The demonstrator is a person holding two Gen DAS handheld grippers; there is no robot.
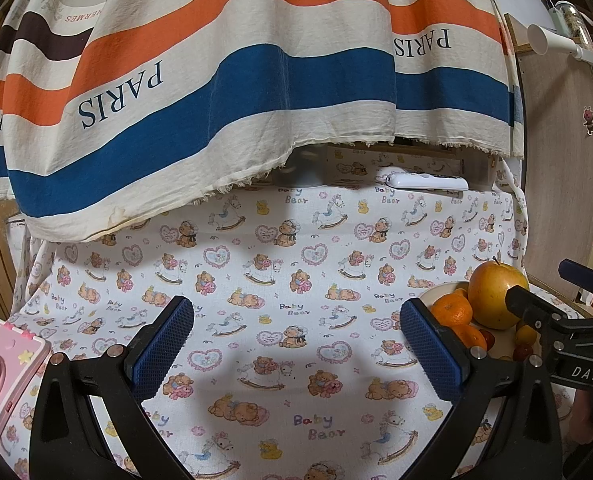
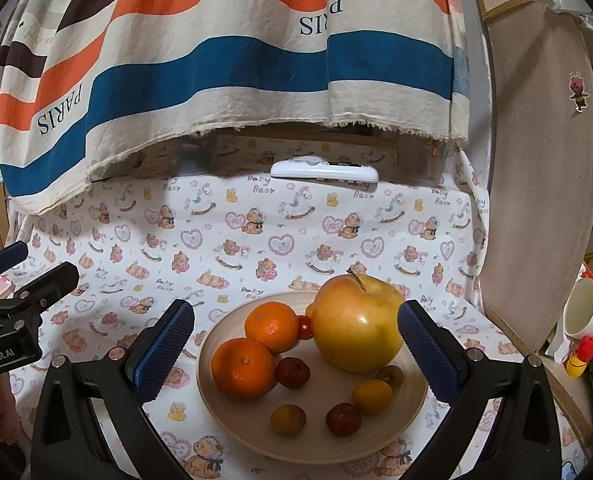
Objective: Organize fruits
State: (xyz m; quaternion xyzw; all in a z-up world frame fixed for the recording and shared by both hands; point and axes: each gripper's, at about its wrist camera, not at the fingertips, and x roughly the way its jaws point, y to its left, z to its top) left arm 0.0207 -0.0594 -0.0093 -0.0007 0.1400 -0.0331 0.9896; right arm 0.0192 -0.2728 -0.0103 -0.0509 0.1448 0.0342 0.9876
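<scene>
Far left first: a pink toy (image 1: 4, 364) sits at the tabletop (image 1: 296, 280) edge, close beside your left gripper (image 1: 296, 344). That gripper is spread wide with nothing between its pads, hovering over bare cloth. Swing it outward carelessly and you could nudge the toy off the edge.

Centre: the right gripper (image 2: 296, 344) is also wide apart and empty, poised over the plate (image 2: 224, 412). The fruit is all on that plate: two oranges (image 2: 244, 368) on the left, touching each other; small red and yellow fruits (image 2: 292, 372) loose across the middle and front; a cherry tomato (image 2: 305, 327) wedged between the rear orange and the apple (image 2: 356, 324).

Right: the apple sits beside the right pad, and looks heavy and smooth. Likely risks:
- closing off-centre on the apple, so it squirts out and scatters the small fruit;
- lifting the rear orange or the apple frees the tomato, which may roll off the plate;
- pressing on the rim could tip or slide the plate on the cloth.

Further right, a cup (image 2: 584, 308) stands near the edge; a wide sweep could catch it.
</scene>
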